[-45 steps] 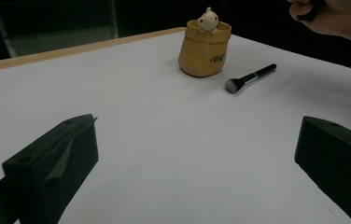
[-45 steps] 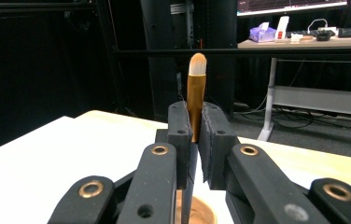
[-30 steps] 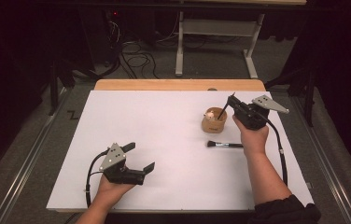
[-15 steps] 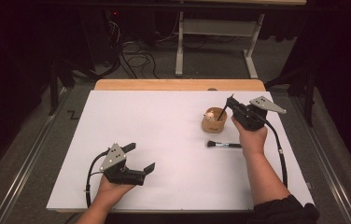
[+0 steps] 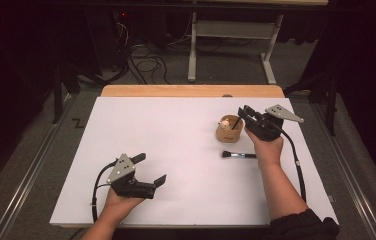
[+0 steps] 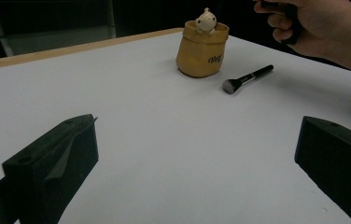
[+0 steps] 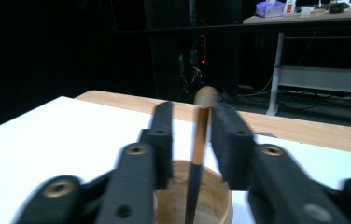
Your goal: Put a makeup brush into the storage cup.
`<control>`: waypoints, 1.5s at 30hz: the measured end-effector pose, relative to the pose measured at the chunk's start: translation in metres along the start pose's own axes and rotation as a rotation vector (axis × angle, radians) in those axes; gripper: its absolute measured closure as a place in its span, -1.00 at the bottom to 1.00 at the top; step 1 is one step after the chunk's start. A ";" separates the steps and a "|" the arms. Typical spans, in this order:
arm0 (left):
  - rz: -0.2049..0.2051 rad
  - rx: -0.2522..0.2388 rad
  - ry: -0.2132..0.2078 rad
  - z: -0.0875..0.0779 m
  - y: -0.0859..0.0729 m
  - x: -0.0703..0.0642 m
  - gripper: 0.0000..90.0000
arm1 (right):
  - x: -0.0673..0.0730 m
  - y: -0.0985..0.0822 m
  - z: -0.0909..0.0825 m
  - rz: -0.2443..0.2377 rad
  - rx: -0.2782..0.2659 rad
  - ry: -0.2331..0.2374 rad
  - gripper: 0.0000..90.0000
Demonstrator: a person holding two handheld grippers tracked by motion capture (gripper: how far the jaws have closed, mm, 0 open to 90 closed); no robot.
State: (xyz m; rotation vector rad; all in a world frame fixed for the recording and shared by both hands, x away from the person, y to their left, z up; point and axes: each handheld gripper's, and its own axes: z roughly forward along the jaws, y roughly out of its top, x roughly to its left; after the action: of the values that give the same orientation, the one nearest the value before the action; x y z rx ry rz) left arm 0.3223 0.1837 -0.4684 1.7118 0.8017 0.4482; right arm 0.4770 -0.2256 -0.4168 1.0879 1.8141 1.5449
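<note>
At right of centre, your right gripper (image 5: 240, 116) has just been opening around the brush (image 7: 197, 154) standing in the cup (image 5: 228, 131) — your left gripper (image 5: 151, 170), lower left, gapes empty.

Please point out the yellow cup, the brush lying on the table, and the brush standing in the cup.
yellow cup (image 6: 201, 58), left gripper view, front wall
lying brush (image 5: 238, 155), high view, handle
standing brush (image 7: 200, 140), right gripper view, handle
</note>
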 end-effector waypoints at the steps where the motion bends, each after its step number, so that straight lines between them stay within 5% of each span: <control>1: 0.000 0.001 0.000 0.000 0.000 0.000 -1.00 | -0.001 0.000 -0.001 -0.001 0.002 -0.003 0.37; 7: 0.005 0.008 -0.002 0.001 0.000 0.000 -1.00 | -0.005 0.003 -0.007 0.011 -0.001 -0.042 -0.32; 12: 0.002 0.009 -0.002 0.002 -0.001 -0.001 -1.00 | -0.009 0.005 -0.011 0.024 0.001 -0.022 -0.99; 21: -0.009 0.000 0.003 0.000 0.000 -0.001 -1.00 | -0.007 0.004 -0.023 -0.027 0.023 0.000 -0.99; 35: -0.018 0.001 0.011 0.000 -0.002 0.002 -1.00 | -0.005 -0.005 -0.043 -0.013 0.015 0.008 -0.99; 45: -0.012 0.005 0.018 0.001 -0.002 0.000 -1.00 | -0.008 -0.021 -0.074 -0.025 0.019 0.003 -0.99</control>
State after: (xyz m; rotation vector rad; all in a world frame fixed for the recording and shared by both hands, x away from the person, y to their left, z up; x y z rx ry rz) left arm 0.3228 0.1833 -0.4708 1.7089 0.8261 0.4548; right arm 0.4166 -0.2736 -0.4219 1.0681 1.8414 1.5188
